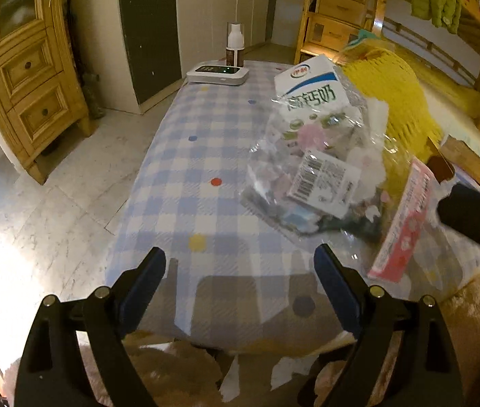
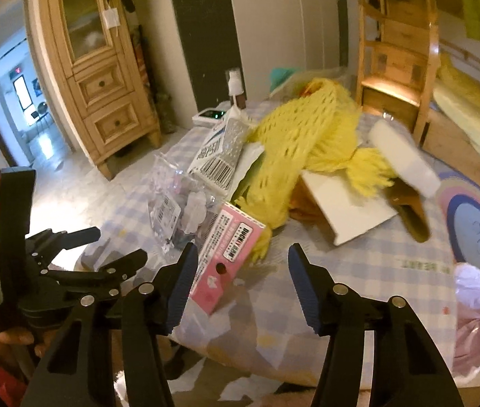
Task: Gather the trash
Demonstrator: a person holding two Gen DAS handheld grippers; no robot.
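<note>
Trash lies on a checked tablecloth: a clear crumpled plastic bag with a barcode label, a white milk carton and a flat pink package. In the right wrist view the bag, the carton and the pink package lie ahead of my right gripper, which is open and empty just before the pink package. My left gripper is open and empty, short of the bag. It also shows at the left in the right wrist view.
A yellow knitted scarf lies over a white board and a brown object. A white roll lies beyond them. A pink-lined bin stands at the right. A spray bottle and white device stand at the far end.
</note>
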